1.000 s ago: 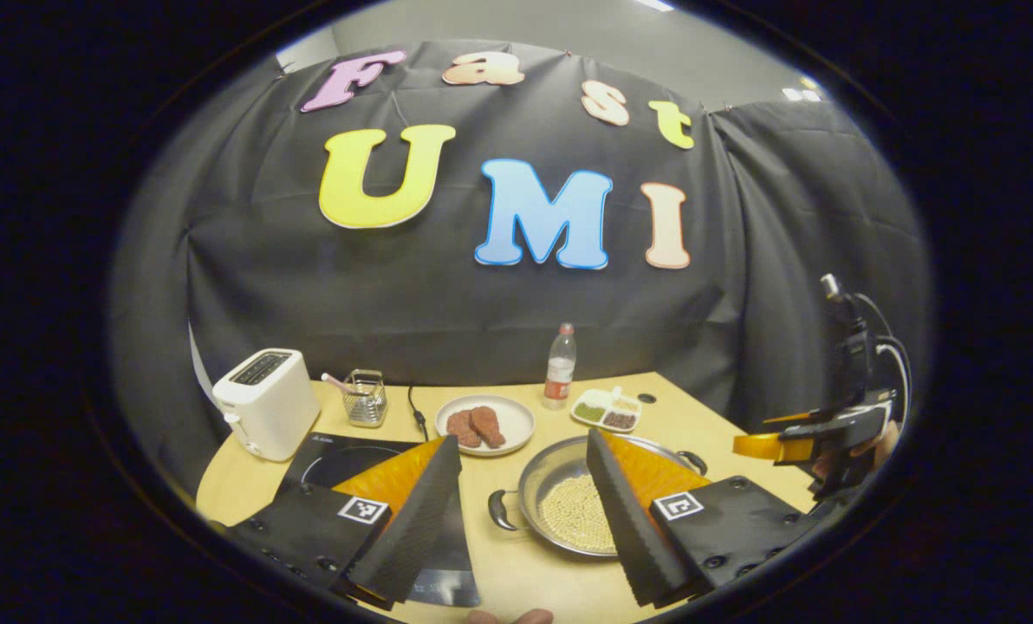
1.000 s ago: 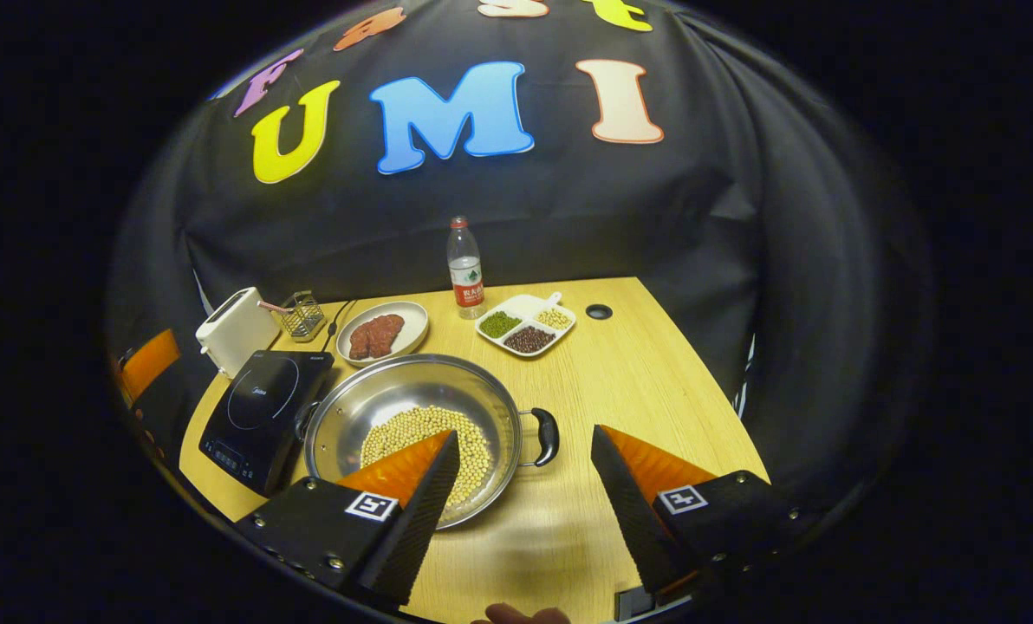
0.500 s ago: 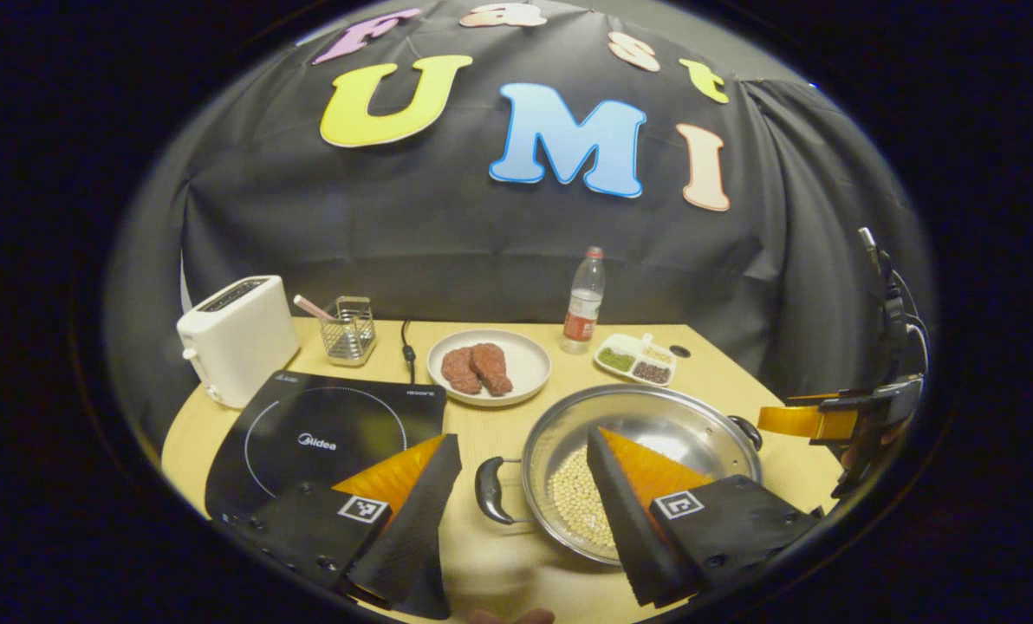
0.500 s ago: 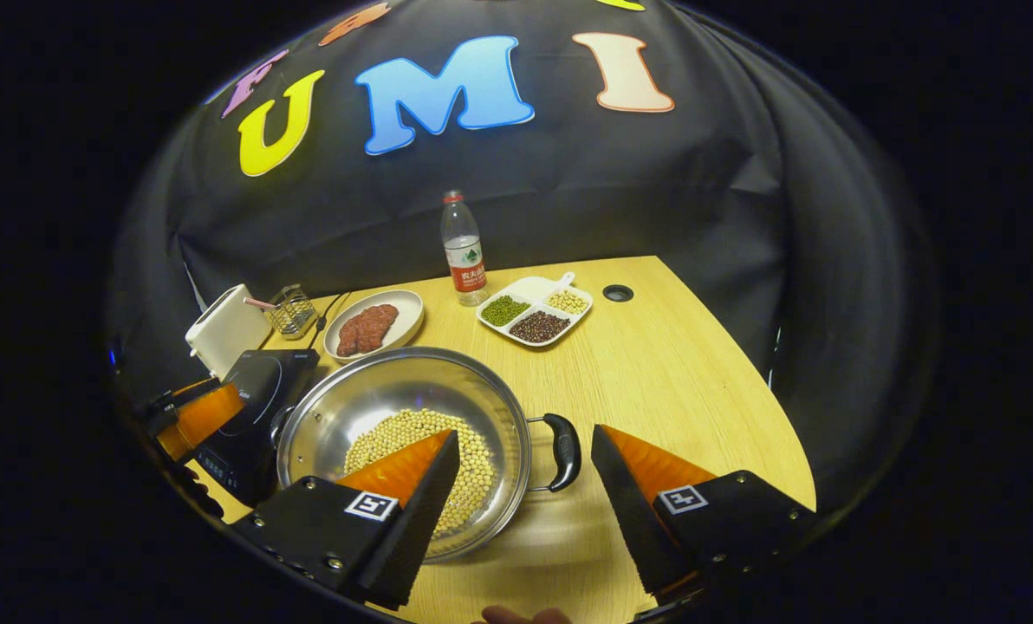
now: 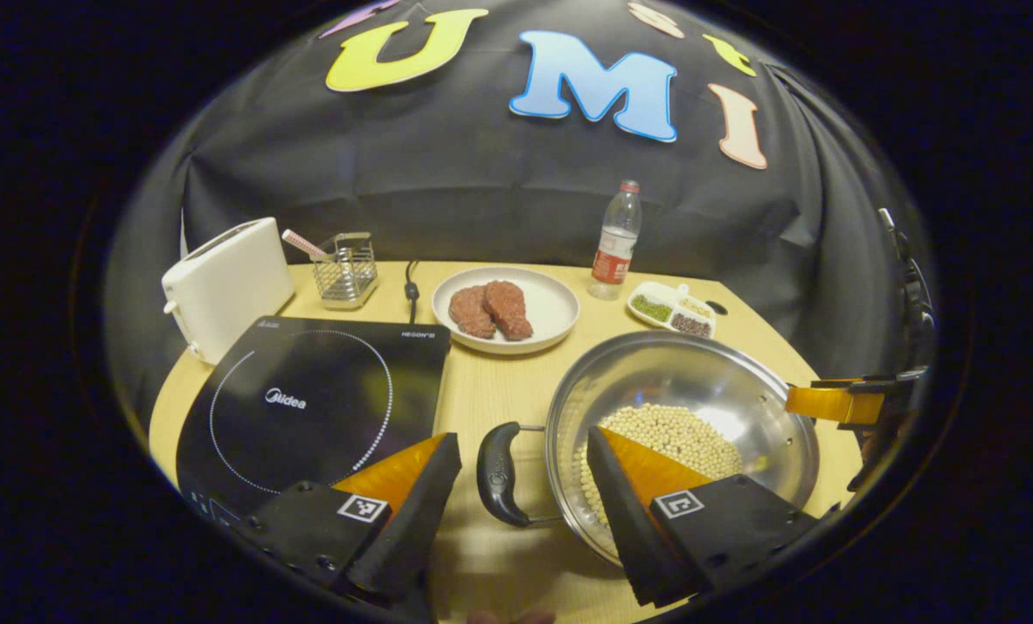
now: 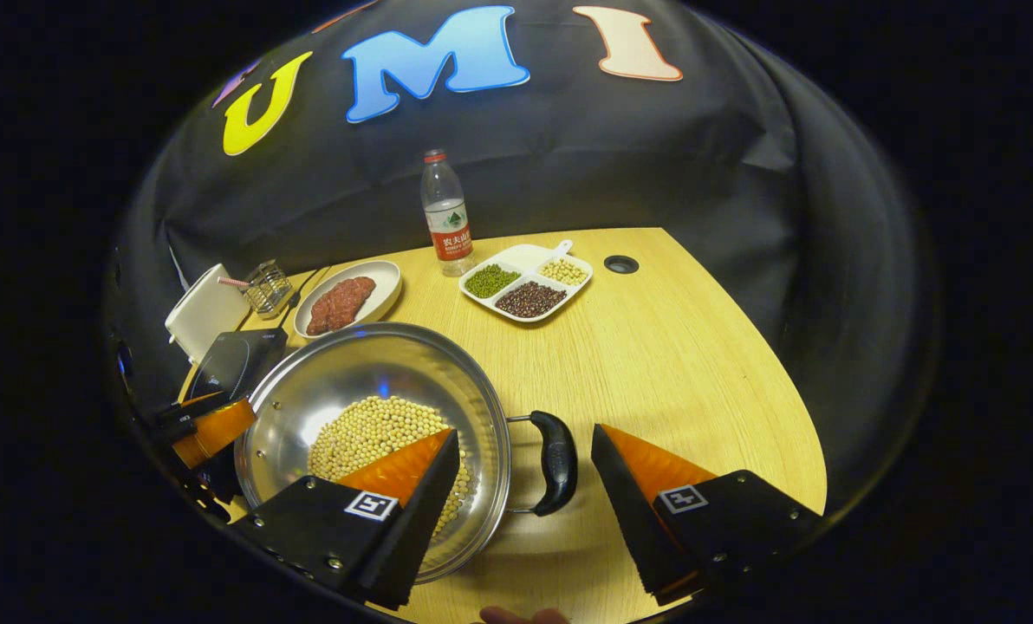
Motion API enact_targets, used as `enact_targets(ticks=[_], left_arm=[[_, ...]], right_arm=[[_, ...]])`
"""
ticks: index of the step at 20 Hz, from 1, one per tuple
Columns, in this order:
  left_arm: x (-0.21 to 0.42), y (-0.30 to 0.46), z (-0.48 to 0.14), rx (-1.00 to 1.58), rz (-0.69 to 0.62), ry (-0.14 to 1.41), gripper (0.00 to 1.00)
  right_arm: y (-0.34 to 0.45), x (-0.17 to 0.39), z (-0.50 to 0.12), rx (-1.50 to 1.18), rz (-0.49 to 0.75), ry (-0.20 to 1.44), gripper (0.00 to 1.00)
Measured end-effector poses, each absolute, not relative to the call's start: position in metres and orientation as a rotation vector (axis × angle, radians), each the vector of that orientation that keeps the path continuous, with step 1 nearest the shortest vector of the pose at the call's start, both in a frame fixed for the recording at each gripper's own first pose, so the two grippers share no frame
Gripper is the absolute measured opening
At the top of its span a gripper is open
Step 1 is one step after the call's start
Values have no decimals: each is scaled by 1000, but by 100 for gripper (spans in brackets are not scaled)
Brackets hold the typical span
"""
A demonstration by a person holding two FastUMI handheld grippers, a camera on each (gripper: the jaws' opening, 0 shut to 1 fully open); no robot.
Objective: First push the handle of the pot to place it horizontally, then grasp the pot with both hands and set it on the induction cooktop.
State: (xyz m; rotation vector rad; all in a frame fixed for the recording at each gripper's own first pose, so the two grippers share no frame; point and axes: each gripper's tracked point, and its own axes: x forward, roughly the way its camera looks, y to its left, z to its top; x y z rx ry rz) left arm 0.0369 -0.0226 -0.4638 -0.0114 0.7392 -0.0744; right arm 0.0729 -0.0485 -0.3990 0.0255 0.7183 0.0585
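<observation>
A steel pot (image 5: 681,373) holding pale beans sits on the wooden table, right of the black induction cooktop (image 5: 308,407). Its left black handle (image 5: 497,473) lies between the fingers of my left gripper (image 5: 523,494), which is open, one finger over the cooktop edge and the other over the pot. In the right gripper view the pot (image 6: 369,373) has its right black handle (image 6: 555,459) between the fingers of my right gripper (image 6: 523,490), also open. The left gripper (image 6: 209,429) shows at the pot's far side there, and the right gripper (image 5: 837,403) shows beyond the pot in the left gripper view.
A white toaster (image 5: 217,286) and a wire basket (image 5: 345,270) stand behind the cooktop. A plate of meat (image 5: 506,299), a water bottle (image 5: 613,243) and a divided dish of beans (image 5: 672,308) lie along the back. The wooden table (image 6: 672,347) is bare on the right.
Both grippers have come down and closer to the pot, each now straddling one handle. The pot has not moved.
</observation>
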Motion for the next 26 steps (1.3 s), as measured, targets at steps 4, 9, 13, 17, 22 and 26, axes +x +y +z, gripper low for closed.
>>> enact_targets(ticks=[4, 9, 13, 17, 22, 26], left_arm=[[37, -27, -478, 11, -84, 765, 96], [33, -28, -495, 48, -76, 793, 95], [31, -30, -502, 64, -78, 804, 90], [34, -30, -503, 109, -58, 811, 82], [36, -27, -503, 78, -17, 815, 73], [38, -23, -503, 52, -31, 823, 68]], right_arm=[[-48, 78, -419, 16, 59, 749, 94], [-50, 80, -439, 9, 53, 784, 94], [-52, 83, -451, -1, 61, 814, 81], [-50, 83, -452, 23, 73, 810, 70], [-49, 84, -451, 74, 51, 817, 62], [-43, 81, -449, 86, 39, 823, 58]])
